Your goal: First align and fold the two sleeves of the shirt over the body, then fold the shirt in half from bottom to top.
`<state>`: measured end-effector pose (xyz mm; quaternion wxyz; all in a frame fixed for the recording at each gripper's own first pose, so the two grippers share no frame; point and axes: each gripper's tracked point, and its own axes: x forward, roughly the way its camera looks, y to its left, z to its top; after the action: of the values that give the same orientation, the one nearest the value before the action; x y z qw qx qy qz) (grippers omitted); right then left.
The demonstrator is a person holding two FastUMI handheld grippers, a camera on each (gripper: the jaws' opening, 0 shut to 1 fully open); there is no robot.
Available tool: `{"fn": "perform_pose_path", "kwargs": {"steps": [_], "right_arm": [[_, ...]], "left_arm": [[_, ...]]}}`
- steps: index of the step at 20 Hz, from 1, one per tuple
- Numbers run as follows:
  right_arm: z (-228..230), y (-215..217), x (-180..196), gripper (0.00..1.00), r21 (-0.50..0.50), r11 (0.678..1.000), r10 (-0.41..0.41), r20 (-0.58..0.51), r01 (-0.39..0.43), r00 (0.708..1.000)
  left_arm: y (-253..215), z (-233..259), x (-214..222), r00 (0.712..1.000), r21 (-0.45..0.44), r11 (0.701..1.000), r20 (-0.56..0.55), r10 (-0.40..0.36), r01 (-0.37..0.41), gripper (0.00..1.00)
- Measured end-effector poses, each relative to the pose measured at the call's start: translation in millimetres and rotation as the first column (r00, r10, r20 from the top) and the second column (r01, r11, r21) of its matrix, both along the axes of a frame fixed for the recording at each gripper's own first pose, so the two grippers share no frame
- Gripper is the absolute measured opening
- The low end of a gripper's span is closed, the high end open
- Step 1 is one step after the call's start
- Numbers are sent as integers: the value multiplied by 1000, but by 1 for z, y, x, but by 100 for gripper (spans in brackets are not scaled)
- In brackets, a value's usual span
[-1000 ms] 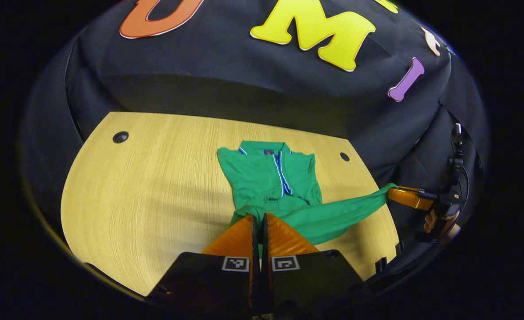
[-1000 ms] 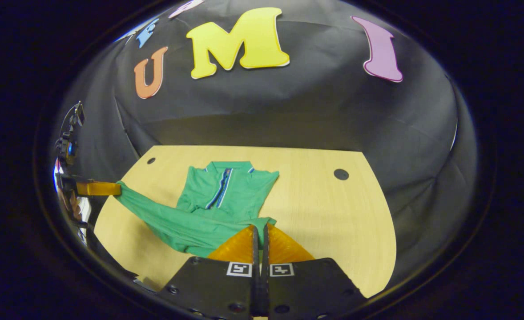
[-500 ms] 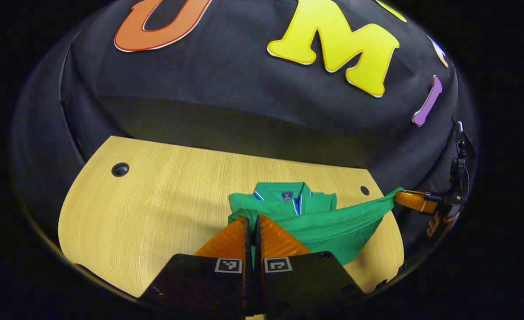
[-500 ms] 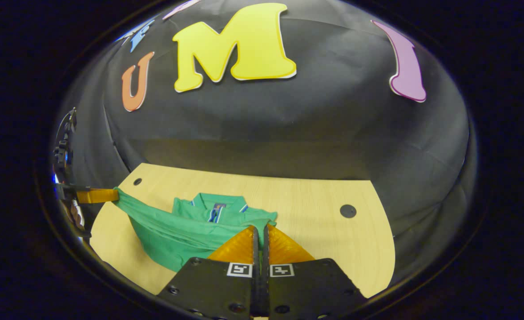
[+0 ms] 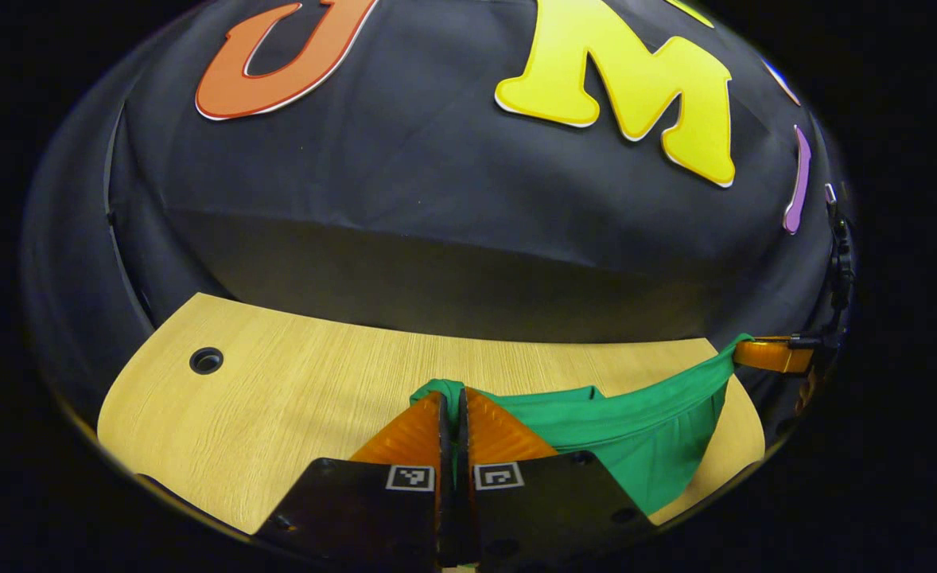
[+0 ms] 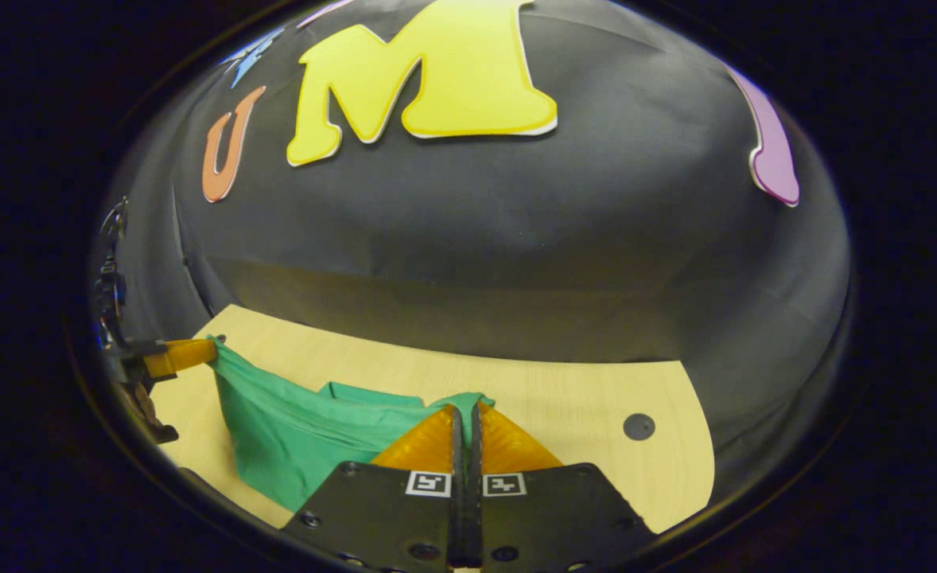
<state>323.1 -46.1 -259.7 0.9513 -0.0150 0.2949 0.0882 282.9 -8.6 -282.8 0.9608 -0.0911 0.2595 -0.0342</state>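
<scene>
While both jaws pinch the green shirt (image 5: 635, 430), pale wooden table (image 5: 293, 398) with cable holes; black cloth wall (image 6: 516, 239) behind

A pale wood-grain counter (image 5: 293, 398), a round dark hole (image 5: 206, 360) near its far left corner, another hole (image 6: 638, 426) far right, and the green shirt (image 6: 293, 446) draped onto it.

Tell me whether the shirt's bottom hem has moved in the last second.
Yes. The hem, pinched by both tools, has been carried toward the far table edge, and now hides the collar it sat short of before.
</scene>
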Motion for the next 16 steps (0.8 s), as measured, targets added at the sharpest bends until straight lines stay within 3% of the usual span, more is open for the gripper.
{"fn": "perform_pose_path", "kwargs": {"steps": [3,7,9,11,12,16], "right_arm": [[-19,2,13,0,-7,1000,-5,-10,5,1000],[-50,1,22,4,-26,999,-25,-42,24,999],[-63,-3,22,12,-34,999,-36,-63,34,997],[-61,-4,17,62,-30,999,-42,-51,41,998],[-58,-4,13,87,-24,999,-50,-40,49,998],[-29,-8,-8,98,-4,995,-96,34,96,995]], "left_arm": [[5,-12,15,999,14,999,26,42,-42,7],[-6,-41,21,1000,15,1000,-18,12,-12,13],[-8,-54,16,997,47,999,-76,19,-15,27],[-5,-56,10,995,81,996,-87,40,-33,100],[-7,-48,9,997,80,996,-73,37,-32,100],[-7,-5,7,999,121,992,15,37,-39,100]]}}
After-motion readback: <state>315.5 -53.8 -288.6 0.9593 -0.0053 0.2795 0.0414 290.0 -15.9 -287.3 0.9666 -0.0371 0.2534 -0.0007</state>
